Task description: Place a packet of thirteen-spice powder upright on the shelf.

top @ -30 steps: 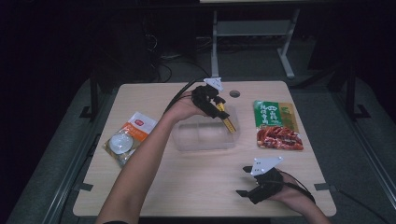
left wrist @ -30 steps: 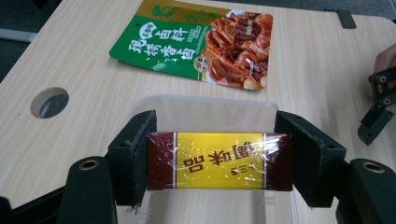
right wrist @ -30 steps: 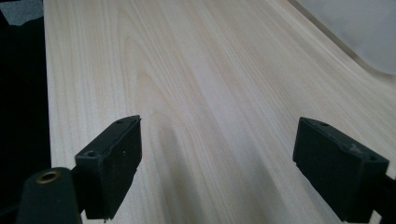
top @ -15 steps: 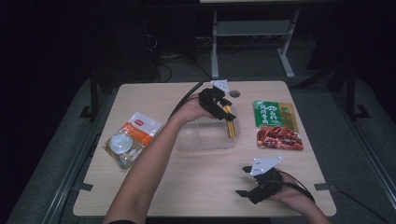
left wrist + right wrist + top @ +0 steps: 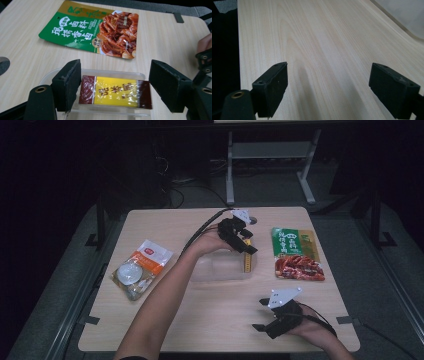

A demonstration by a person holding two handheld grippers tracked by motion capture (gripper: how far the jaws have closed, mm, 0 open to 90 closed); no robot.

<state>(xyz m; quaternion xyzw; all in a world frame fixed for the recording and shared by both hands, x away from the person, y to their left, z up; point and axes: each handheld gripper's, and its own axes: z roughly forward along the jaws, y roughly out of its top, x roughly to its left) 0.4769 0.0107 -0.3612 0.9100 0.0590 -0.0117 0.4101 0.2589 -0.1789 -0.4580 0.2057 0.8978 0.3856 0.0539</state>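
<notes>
Clear tray (image 5: 140,75) (near rim cut off) holds packet (image 5: 115,92).

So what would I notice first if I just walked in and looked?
Probably the green snack packet with red meat pictured on it, lying flat on the wooden table right of centre. Just beside it, the left claw hangs open over a yellow-and-brown packet in a clear plastic box. The right claw rests open near the table's front edge.

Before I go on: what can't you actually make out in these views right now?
- Clear container, high view: its far right part is hidden by the left gripper.
- Yellow packet, left gripper view: its left end sits behind a jaw.
- White bag, high view: print too small to read.
</notes>
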